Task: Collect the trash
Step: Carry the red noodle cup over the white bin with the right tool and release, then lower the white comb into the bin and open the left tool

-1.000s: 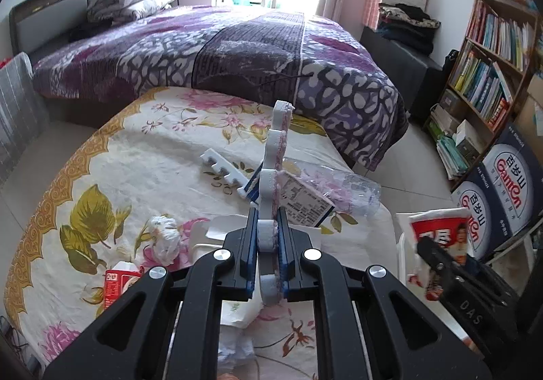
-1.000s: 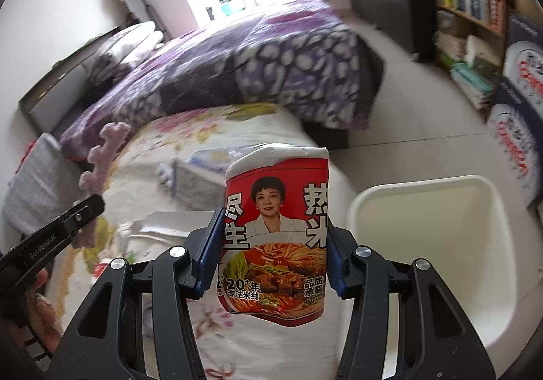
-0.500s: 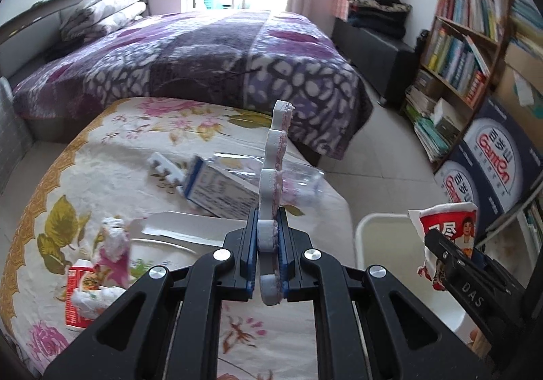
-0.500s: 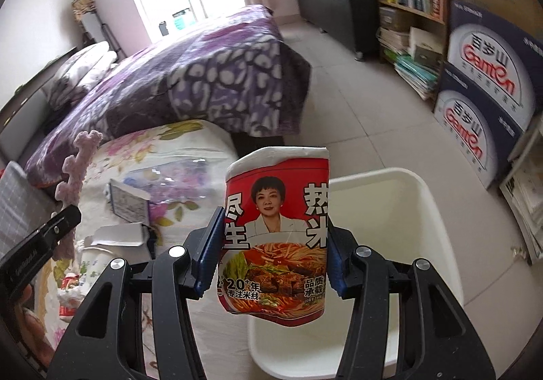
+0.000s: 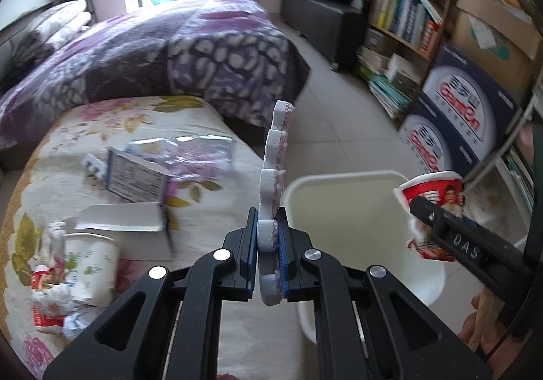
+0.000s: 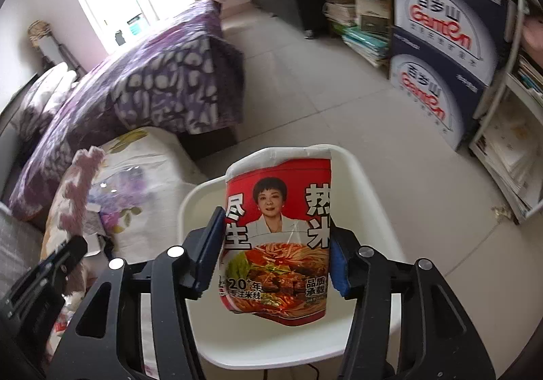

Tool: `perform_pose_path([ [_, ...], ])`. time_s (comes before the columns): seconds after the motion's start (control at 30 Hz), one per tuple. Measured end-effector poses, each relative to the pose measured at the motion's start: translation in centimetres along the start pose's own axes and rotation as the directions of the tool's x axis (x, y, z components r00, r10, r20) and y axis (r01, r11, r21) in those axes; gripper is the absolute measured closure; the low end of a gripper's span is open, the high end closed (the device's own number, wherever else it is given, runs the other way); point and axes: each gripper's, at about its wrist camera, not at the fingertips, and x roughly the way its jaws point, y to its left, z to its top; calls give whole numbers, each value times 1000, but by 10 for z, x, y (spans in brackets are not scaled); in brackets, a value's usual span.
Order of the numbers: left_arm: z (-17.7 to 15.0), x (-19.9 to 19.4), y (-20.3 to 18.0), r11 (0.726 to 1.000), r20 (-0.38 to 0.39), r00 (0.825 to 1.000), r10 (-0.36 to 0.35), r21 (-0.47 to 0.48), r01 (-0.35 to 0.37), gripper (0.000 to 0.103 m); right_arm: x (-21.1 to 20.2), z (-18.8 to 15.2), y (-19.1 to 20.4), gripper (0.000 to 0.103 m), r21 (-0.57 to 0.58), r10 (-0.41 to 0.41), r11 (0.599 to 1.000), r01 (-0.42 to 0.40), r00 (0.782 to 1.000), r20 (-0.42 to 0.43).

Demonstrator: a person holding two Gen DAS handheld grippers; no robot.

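My left gripper (image 5: 267, 237) is shut on a white and pink foam strip (image 5: 275, 156), held upright at the edge of the white bin (image 5: 339, 210). My right gripper (image 6: 273, 254) is shut on a red instant noodle cup (image 6: 278, 230), held over the white bin (image 6: 370, 196). The cup (image 5: 437, 196) and right gripper also show at the right of the left wrist view. The foam strip (image 6: 76, 190) shows at the left of the right wrist view. The bin's inside looks bare.
A floral-cloth table (image 5: 210, 278) left of the bin holds a paper cup (image 5: 91, 264), crumpled wrappers (image 5: 47, 295), flat cardboard (image 5: 125, 227), a box (image 5: 135, 176) and a plastic bag (image 5: 190, 152). A purple bed (image 5: 152, 51) lies behind; bookshelves (image 5: 407, 6) and cartons (image 5: 458, 115) stand right.
Both grippers have swung right, from over the table towards the bin. The noodle cup now hangs over the bin, and the foam strip is at its left rim.
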Motion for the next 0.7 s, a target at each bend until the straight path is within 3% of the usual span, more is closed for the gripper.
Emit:
perform_pose_path([
  [0.17,-3,8,-20,999,-33,999,-36,30,37,92,-9,4,-20,22,30,-42,999,41,999,27],
  [0.7,-11,18,-83,982,-90,989,-121,133,132,92,-26,13,-87,9,176,-78,982,67,995,54],
])
